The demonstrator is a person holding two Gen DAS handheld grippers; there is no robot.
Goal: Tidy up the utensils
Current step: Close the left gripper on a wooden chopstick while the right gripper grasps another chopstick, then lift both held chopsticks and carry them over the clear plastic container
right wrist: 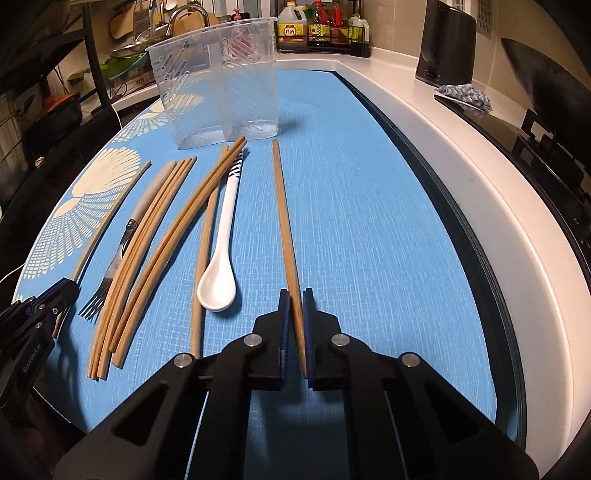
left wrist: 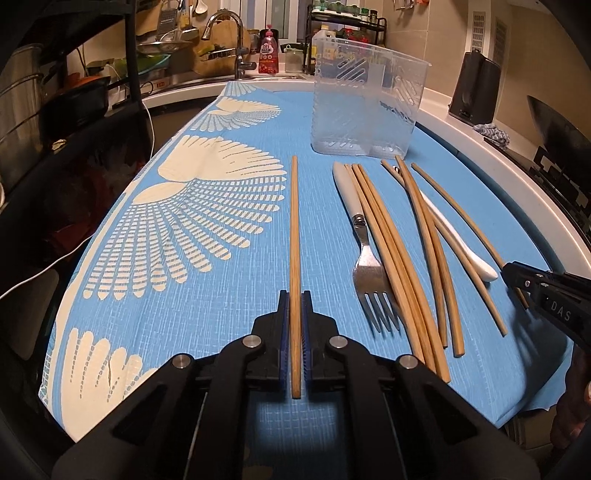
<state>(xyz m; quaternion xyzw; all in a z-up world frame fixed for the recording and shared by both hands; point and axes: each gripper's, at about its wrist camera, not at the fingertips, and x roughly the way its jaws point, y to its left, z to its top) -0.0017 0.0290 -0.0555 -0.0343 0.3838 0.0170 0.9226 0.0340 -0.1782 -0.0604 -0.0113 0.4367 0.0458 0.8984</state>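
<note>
My left gripper (left wrist: pixel 295 295) is shut on a wooden chopstick (left wrist: pixel 294 236) that points away toward the clear plastic utensil holder (left wrist: pixel 369 107). My right gripper (right wrist: pixel 294 295) is shut on another wooden chopstick (right wrist: pixel 282 206), also pointing toward the holder (right wrist: pixel 221 88). Between them on the blue cloth lie several loose chopsticks (left wrist: pixel 391 258) (right wrist: pixel 155 236), a fork with a grey handle (left wrist: pixel 364 251) (right wrist: pixel 122 243) and a white spoon (left wrist: pixel 458 243) (right wrist: pixel 221 266). The right gripper shows at the right edge of the left wrist view (left wrist: pixel 517 277); the left gripper shows at the left edge of the right wrist view (right wrist: pixel 55 299).
The blue patterned cloth (left wrist: pixel 221 221) covers a white counter (right wrist: pixel 480 184). A sink with a tap (left wrist: pixel 229 37) and a bottle rack (right wrist: pixel 325 26) stand at the back. A black appliance (right wrist: pixel 447 44), a grey cloth (right wrist: pixel 465 96) and a wok (right wrist: pixel 546 74) are to the right.
</note>
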